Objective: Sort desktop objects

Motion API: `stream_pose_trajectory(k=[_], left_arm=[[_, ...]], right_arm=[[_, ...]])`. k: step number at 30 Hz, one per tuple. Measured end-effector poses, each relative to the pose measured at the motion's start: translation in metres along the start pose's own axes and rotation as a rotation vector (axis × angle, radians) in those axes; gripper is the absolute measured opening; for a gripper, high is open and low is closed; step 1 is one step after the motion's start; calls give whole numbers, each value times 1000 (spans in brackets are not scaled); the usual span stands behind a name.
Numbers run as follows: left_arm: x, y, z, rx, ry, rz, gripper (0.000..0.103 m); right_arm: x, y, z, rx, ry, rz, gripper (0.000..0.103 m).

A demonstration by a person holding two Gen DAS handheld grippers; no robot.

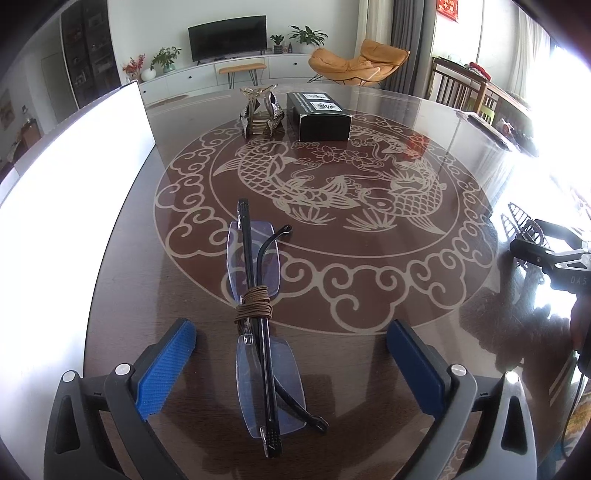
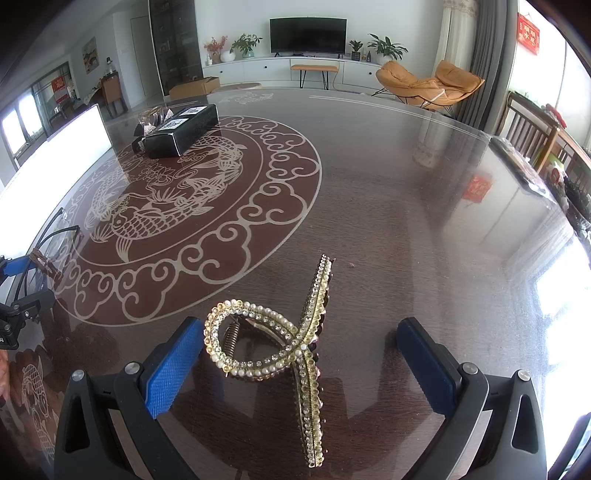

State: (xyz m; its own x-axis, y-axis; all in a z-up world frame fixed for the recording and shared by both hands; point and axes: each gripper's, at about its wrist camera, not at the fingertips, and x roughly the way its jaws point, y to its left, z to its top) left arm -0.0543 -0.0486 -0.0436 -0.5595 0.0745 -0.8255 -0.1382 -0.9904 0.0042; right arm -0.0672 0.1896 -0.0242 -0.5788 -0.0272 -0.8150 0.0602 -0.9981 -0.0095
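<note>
Dark glossy table [image 1: 406, 122] with fish pattern — black box [image 1: 320, 116] at far side. My left gripper [image 1: 291, 360] gapes wide, holding nothing, folded glasses [image 1: 260, 317] between its fingers. My right gripper [image 2: 301, 363] likewise wide, empty — jewelled hair clip [image 2: 291, 334] between.

Dark glossy surface [image 2: 388, 177] with pale carp-and-cloud medallion [image 1: 321, 184]. Beyond it: black television [image 2: 307, 36] on a long white cabinet [image 2: 258, 72], potted plants [image 2: 386, 48] alongside, orange lounge chair [image 2: 430, 86] to the right. Wooden chair [image 2: 532, 133] at far edge. Bright white panel [image 1: 74, 192] at left, possibly a screen.
</note>
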Motion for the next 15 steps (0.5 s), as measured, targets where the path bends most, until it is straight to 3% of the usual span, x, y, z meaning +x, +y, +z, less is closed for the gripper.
stream_pose_trajectory(k=[15], left_arm=[[0,1,0,-1,-1,1,103]], right_arm=[[0,0,0,0,0,0,103]])
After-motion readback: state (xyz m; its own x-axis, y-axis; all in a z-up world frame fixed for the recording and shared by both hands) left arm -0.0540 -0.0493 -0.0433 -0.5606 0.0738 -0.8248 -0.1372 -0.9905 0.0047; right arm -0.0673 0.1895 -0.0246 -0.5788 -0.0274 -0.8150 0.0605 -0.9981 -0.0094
